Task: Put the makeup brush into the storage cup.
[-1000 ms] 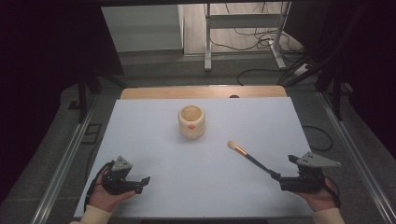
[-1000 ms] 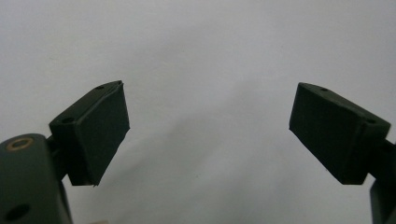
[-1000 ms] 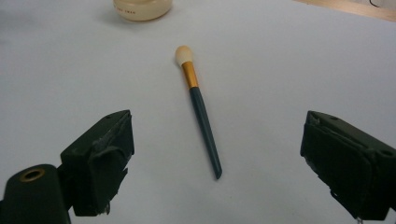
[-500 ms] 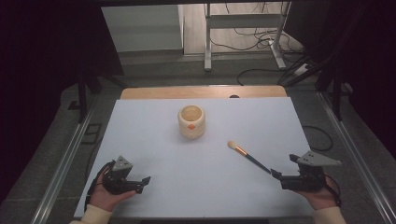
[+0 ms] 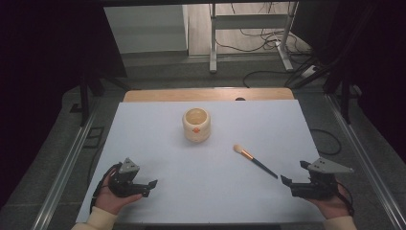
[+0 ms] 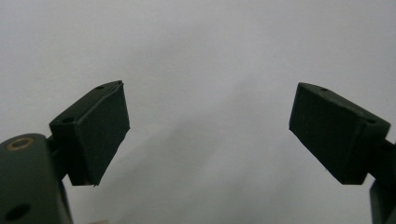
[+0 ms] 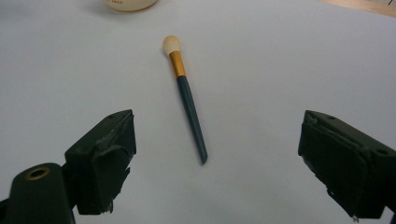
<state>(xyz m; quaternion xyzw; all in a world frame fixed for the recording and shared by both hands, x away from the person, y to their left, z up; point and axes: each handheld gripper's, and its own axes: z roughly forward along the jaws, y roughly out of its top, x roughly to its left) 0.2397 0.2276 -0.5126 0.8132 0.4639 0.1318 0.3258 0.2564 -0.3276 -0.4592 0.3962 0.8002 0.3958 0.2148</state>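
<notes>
Brushes: one makeup brush [image 5: 254,160] lies flat on the white table [image 5: 158,143], at about 4 o'clock from the cup, pale bristle tip toward 10 o'clock, dark handle end toward 4 o'clock.
Cups: one cream cup [image 5: 196,124] stands upright near table centre, toward 12 o'clock.
Grippers: two, each held in a hand.
Right gripper [image 5: 293,175]: at 4 o'clock on the table, jaws spread wide and empty; in the right gripper view the brush [image 7: 186,93] lies ahead between them, untouched, just beyond the tips.
Left gripper [image 5: 148,187]: at 8 o'clock, jaws wide apart, empty, over bare table, well apart from the brush.
</notes>
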